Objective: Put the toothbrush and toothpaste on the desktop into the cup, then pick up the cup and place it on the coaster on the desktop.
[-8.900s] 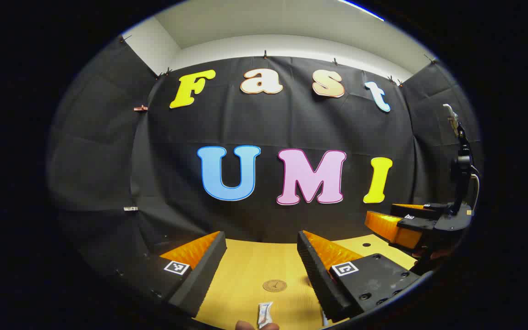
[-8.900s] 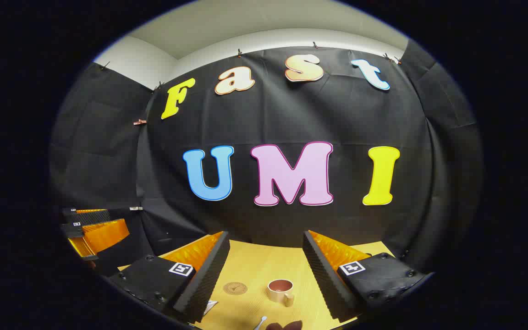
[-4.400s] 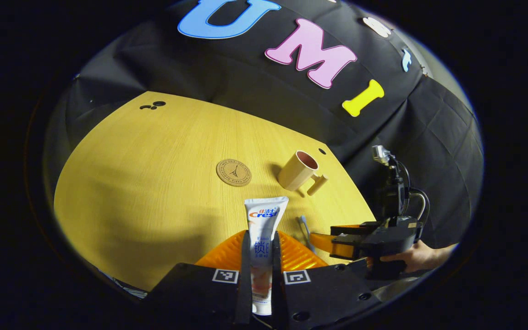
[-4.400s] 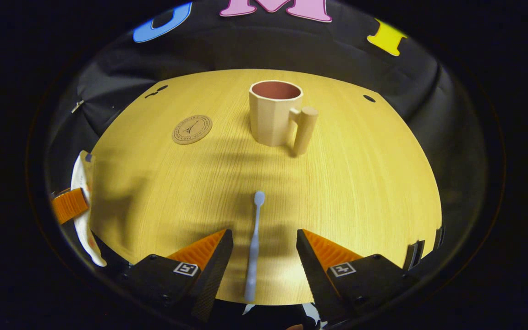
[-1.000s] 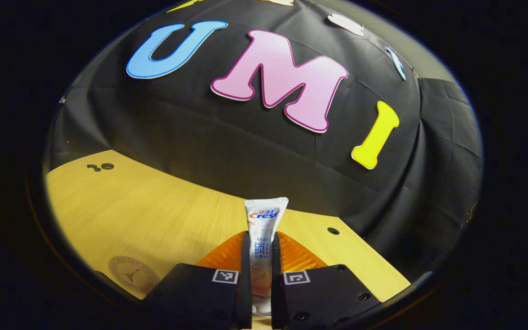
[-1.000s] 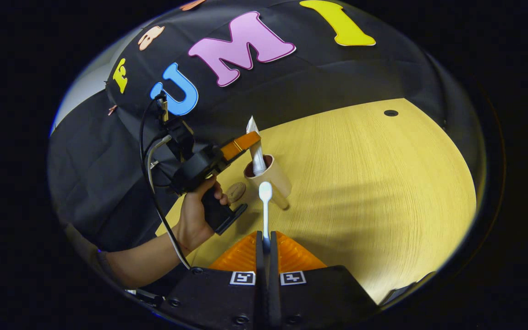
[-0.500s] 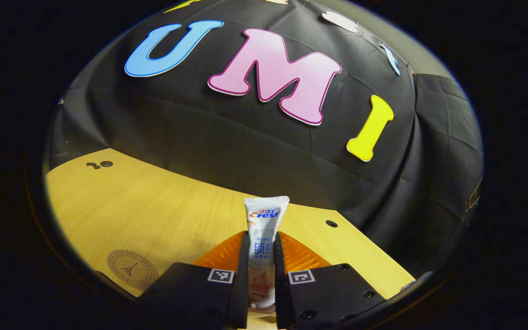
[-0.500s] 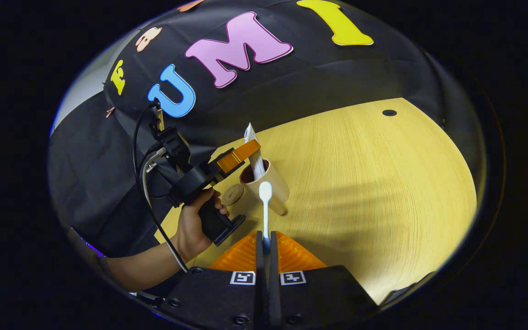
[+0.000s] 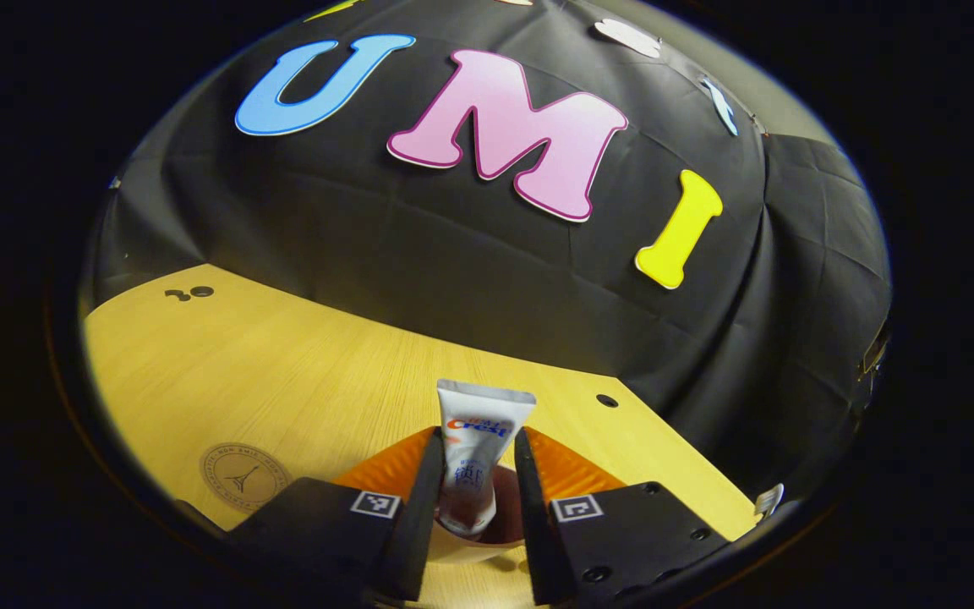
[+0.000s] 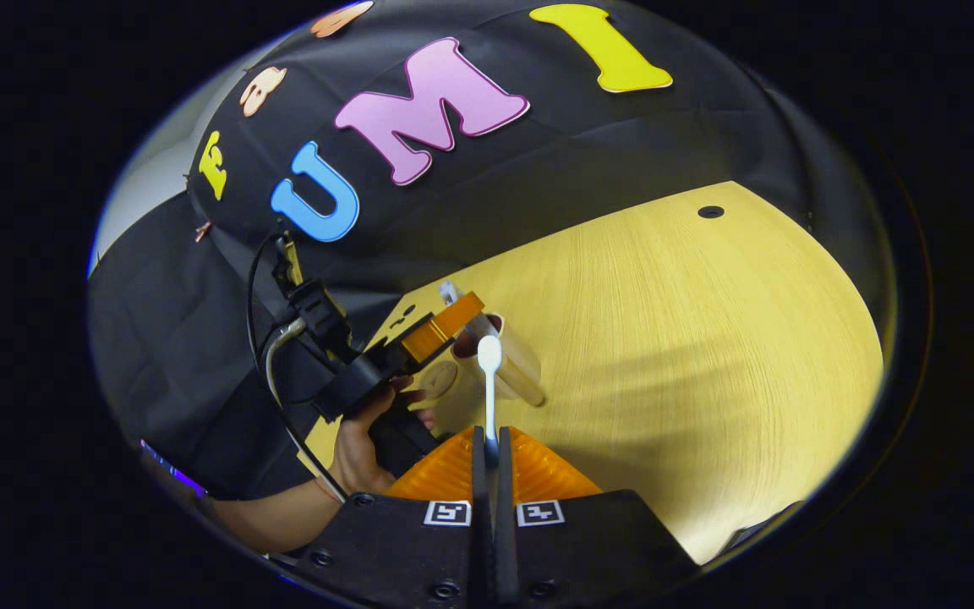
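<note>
In the left gripper view the white toothpaste tube (image 9: 484, 440) stands upright with its lower end inside the beige cup (image 9: 463, 551). My left gripper (image 9: 478, 441) is open, one finger on either side of the tube with a gap showing. In the right gripper view my right gripper (image 10: 487, 436) is shut on the pale toothbrush (image 10: 489, 372), whose head points up in front of the cup (image 10: 522, 369). There the left gripper (image 10: 446, 326) hovers at the cup's rim, with the toothpaste's (image 10: 450, 293) top poking out above it. The round brown coaster (image 9: 243, 478) lies left of the cup.
The wooden table (image 9: 284, 372) has small holes at its far left (image 9: 191, 293) and far right (image 9: 607, 400). In the right gripper view a hand (image 10: 360, 457) holds the left gripper, with a cable trailing behind, and bare table (image 10: 690, 338) stretches to the right.
My left gripper's fingers have parted and the toothpaste has dropped lower into the cup. The right gripper still holds the toothbrush near the cup.
</note>
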Tool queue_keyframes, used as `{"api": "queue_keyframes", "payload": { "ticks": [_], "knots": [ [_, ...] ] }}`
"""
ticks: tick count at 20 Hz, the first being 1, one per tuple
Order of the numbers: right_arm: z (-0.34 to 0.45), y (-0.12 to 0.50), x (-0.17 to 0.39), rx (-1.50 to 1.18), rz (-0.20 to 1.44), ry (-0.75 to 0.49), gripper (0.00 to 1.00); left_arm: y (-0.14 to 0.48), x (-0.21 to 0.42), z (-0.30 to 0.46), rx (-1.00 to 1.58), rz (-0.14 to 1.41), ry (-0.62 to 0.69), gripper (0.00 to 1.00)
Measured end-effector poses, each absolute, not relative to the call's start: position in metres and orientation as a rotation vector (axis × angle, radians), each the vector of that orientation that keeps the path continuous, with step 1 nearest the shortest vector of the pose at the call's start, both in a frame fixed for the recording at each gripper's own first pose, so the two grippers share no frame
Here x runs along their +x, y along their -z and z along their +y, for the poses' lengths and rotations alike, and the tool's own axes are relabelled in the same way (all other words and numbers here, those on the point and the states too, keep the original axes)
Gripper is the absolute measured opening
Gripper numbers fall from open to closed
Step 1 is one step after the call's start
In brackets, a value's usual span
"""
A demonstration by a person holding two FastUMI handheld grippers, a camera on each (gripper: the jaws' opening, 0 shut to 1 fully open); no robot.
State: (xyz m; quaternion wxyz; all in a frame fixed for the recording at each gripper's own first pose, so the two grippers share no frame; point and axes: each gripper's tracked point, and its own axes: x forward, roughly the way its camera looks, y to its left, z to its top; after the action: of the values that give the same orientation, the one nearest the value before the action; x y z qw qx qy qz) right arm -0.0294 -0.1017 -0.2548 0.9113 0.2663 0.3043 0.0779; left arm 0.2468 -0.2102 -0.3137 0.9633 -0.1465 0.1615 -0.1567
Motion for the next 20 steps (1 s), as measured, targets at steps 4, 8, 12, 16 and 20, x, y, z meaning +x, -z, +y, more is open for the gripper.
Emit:
{"api": "queue_keyframes", "payload": {
  "ticks": [4, 8, 12, 16, 20],
  "knots": [
    [-0.095, 0.234, 0.0, 0.64, 0.546, -0.176, 0.05, 0.288, 0.226, -0.195, -0.275, 0.298, 0.32, 0.62],
    [-0.093, 0.213, 0.039, 0.696, 0.455, -0.189, 0.05, 0.265, 0.193, -0.168, -0.298, 0.286, 0.308, 0.65],
    [-0.09, 0.201, 0.082, 0.707, 0.364, -0.221, 0.05, 0.259, 0.162, -0.135, -0.288, 0.285, 0.274, 0.66],
    [-0.089, 0.198, 0.117, 0.733, 0.277, -0.235, 0.05, 0.264, 0.14, -0.115, -0.253, 0.281, 0.256, 0.66],
    [-0.096, 0.197, 0.143, 0.731, 0.174, -0.238, 0.05, 0.283, 0.122, -0.119, -0.218, 0.289, 0.279, 0.66]
  ]
}}
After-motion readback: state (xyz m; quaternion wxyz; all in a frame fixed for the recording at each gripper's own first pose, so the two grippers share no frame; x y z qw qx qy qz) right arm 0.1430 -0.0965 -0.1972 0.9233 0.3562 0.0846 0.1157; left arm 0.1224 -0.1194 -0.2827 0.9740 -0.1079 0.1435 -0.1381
